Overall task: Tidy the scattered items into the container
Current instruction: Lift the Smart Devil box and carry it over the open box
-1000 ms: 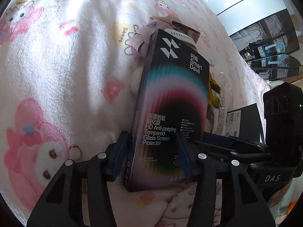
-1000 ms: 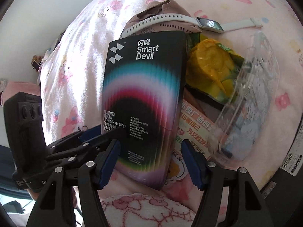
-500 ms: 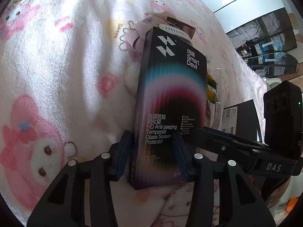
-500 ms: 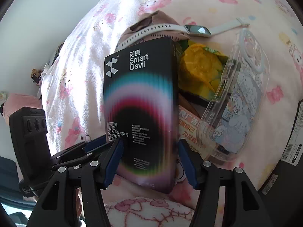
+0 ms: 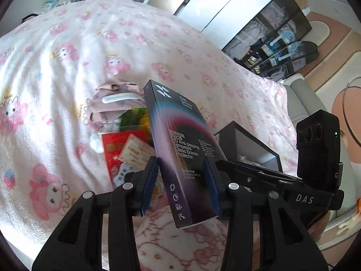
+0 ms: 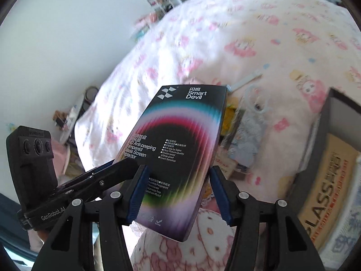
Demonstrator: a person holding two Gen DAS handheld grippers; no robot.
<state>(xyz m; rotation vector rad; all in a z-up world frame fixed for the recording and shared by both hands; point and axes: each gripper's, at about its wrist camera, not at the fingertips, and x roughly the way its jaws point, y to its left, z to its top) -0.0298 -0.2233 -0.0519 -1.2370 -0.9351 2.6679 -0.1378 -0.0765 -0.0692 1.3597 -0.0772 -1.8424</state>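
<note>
Because both grippers share the load, the left gripper [image 5: 180, 185] and right gripper [image 6: 178, 194], fingers just closing, clamp the screen-protector box [image 6: 180, 149] aloft; black container [image 6: 325, 158] waits at three o'clock.

Black box [image 6: 180, 140] with teal, pink and purple arcs; white blanket [image 5: 56, 67] printed with pink cartoon figures; blue-padded black grippers [image 5: 181, 180]; red packet [image 5: 117, 149]; black container [image 5: 248, 140].
</note>
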